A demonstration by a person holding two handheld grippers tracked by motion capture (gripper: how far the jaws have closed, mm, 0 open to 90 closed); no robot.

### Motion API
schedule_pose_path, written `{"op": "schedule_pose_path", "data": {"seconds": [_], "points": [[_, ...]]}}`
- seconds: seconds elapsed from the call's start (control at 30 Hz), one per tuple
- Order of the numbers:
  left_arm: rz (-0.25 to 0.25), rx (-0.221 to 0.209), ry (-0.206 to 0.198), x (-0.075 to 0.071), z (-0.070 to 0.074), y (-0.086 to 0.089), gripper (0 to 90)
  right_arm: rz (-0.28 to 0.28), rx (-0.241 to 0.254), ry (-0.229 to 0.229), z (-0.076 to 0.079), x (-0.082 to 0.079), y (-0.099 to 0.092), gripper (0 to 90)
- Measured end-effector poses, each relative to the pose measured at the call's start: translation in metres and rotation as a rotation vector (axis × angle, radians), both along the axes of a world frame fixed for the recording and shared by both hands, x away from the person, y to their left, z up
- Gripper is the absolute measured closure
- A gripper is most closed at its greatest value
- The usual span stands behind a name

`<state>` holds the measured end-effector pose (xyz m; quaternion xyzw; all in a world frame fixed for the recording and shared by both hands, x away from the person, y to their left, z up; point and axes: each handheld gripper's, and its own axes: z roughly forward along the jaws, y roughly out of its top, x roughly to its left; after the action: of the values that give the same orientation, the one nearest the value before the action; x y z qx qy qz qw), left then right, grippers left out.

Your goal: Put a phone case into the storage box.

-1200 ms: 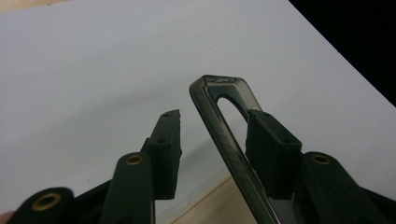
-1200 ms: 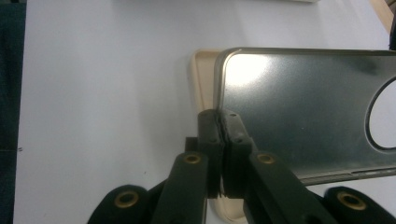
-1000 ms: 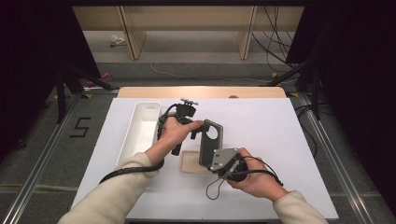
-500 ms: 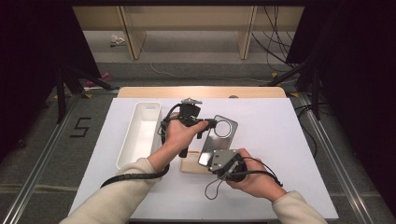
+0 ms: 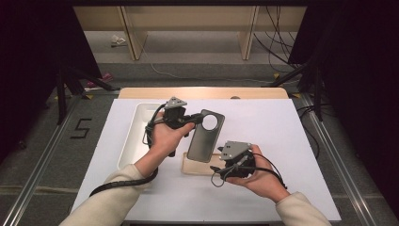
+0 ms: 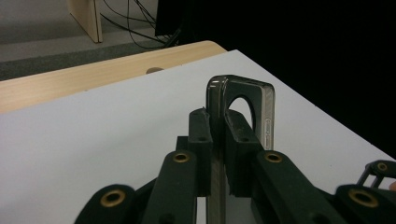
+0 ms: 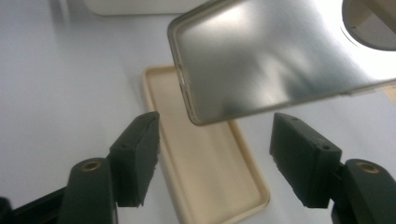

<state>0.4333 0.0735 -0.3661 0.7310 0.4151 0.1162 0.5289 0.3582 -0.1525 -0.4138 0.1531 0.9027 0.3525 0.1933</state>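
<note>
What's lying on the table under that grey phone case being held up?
A beige phone case lies open side up beneath the grey phone case. In the high view, the grey one covers part of it.

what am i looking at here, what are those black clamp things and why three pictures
A person sits at a white table with a hand-held two-jaw gripper in each hand. One camera looks down from above; the other two ride on the grippers and look along their jaws. The left gripper is shut on the edge of a grey phone case, lifted off the table. The right gripper has just been opening, nothing between its jaws. A beige case lies under it, and a white tray at the left.
</note>
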Motion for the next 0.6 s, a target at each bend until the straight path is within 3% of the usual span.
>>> {"op": "schedule_pose_path", "data": {"seconds": [0.33,0.6], "points": [[0.011,-0.054,-0.059,-0.013,0.005,0.028,82.1,-0.088,0.107,0.027,0.003,0.007,-0.015,21.2],[0.035,-0.095,-0.067,-0.023,-0.003,0.045,82.1,-0.107,0.119,0.045,-0.002,0.01,-0.02,19.1]]}}
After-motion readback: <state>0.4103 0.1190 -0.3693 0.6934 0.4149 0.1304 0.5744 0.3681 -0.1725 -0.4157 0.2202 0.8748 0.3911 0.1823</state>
